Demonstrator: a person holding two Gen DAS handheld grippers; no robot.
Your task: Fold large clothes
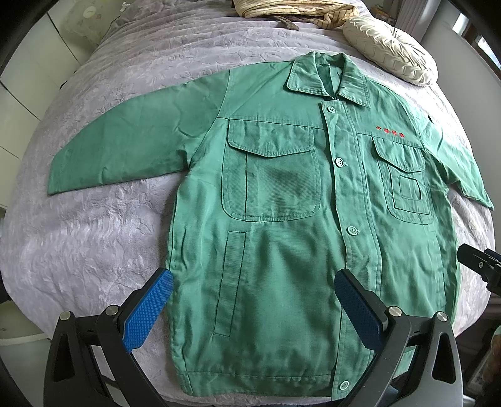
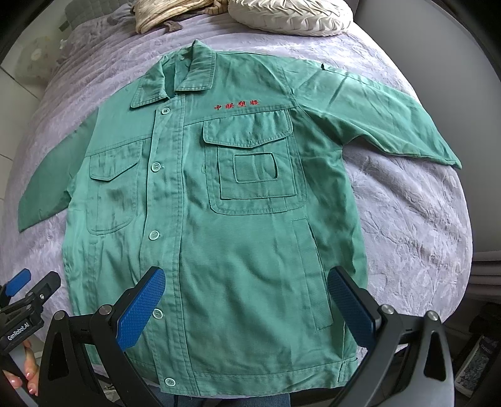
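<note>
Left wrist view: green jacket (image 1: 275, 200) lies flat, buttoned, front up on the bed (image 1: 94, 244), sleeves spread. Left gripper (image 1: 253, 300) and right gripper (image 2: 247, 297) jaws wide apart, holding nothing. Hem edge partly cut off.

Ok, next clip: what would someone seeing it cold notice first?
A green work jacket lies buttoned and face up across a lavender bedspread, both sleeves spread wide, with red embroidered characters above one chest pocket. Both grippers, left and right, hover open over its hem end, holding nothing. A cream ruched cushion sits beyond the collar.
</note>
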